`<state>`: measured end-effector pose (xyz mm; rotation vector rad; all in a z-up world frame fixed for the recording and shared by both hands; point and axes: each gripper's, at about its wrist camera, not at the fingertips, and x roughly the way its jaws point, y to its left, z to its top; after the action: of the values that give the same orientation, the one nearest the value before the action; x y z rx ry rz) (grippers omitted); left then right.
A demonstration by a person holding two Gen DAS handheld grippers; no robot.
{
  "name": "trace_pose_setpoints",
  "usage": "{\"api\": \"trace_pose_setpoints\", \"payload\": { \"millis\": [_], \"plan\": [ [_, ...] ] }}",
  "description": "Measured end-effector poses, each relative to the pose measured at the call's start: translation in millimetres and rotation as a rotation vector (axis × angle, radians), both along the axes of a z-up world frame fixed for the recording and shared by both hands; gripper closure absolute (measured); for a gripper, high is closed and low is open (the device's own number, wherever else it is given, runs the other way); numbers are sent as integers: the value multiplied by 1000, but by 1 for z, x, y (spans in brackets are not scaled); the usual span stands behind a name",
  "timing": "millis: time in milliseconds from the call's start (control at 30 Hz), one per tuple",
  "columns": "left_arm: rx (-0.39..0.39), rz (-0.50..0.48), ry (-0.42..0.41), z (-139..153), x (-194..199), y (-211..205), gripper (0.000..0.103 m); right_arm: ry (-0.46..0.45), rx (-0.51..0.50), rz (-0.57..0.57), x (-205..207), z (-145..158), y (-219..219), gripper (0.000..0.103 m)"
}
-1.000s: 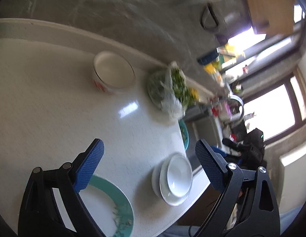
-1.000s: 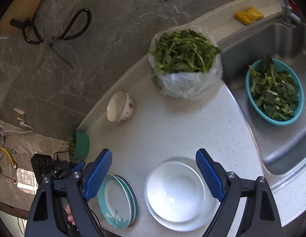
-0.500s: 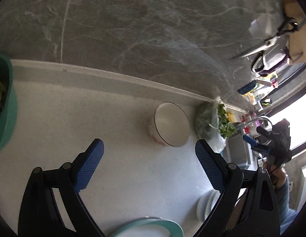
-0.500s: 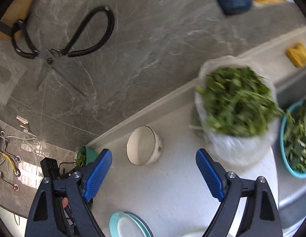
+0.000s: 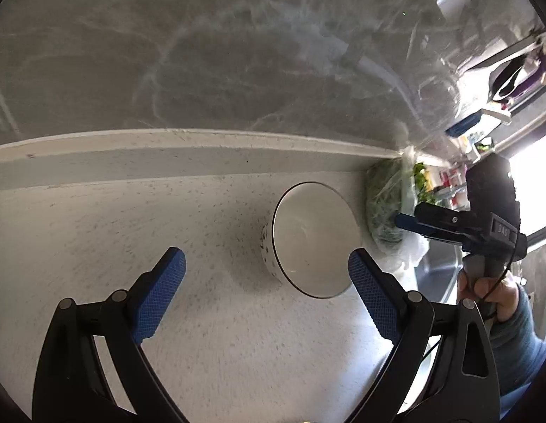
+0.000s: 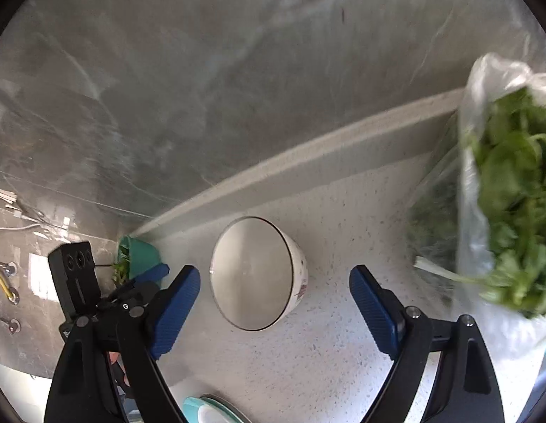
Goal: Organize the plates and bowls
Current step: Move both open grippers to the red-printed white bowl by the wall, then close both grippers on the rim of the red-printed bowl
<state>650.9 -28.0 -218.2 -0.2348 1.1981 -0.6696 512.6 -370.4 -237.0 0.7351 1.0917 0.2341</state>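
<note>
A white bowl [image 5: 313,238] with a dark rim and a red pattern stands on the speckled white counter near the back wall; it also shows in the right wrist view [image 6: 257,273]. My left gripper [image 5: 266,285] is open and empty, with the bowl just ahead of its right finger. My right gripper [image 6: 274,299] is open and empty, with the bowl between and just beyond its fingers. The teal-rimmed plates [image 6: 211,410] peek in at the bottom edge of the right wrist view. The right gripper also shows in the left wrist view [image 5: 459,225].
A plastic bag of greens [image 6: 509,211] stands right of the bowl, also in the left wrist view [image 5: 392,208]. A green bowl of greens [image 6: 139,257] sits left by the wall. The grey marble wall [image 5: 237,53] rises behind the counter. The sink [image 5: 436,275] lies right.
Both grippers have moved forward and down toward the white bowl, which now looks larger and closer. The white plate stack has left both views. Both jaws stay open.
</note>
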Motion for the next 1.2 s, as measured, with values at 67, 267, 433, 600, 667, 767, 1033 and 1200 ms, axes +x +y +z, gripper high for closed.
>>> {"api": "trace_pose_setpoints", "payload": {
  "millis": [67, 267, 433, 600, 667, 767, 1033, 1200],
  "plan": [
    [26, -22, 3, -10, 3, -11, 9, 30, -1, 22, 7, -10, 6, 14],
    [38, -43, 30, -39, 13, -28, 11, 93, -23, 69, 19, -32, 19, 16],
    [54, -62, 31, -51, 15, -39, 20, 123, -38, 104, 28, -47, 35, 20],
    [66, -72, 47, -58, 15, -50, 56, 144, -46, 114, 31, -57, 39, 29],
    [68, -77, 55, -62, 15, -55, 56, 152, -46, 117, 35, -62, 40, 32],
    [72, -83, 58, -66, 14, -60, 59, 156, -49, 127, 34, -64, 39, 37],
    [66, -87, 65, -69, 11, -72, 79, 169, -49, 142, 35, -70, 48, 52],
    [78, -88, 61, -67, 10, -77, 85, 166, -37, 139, 36, -72, 48, 79]
  ]
}}
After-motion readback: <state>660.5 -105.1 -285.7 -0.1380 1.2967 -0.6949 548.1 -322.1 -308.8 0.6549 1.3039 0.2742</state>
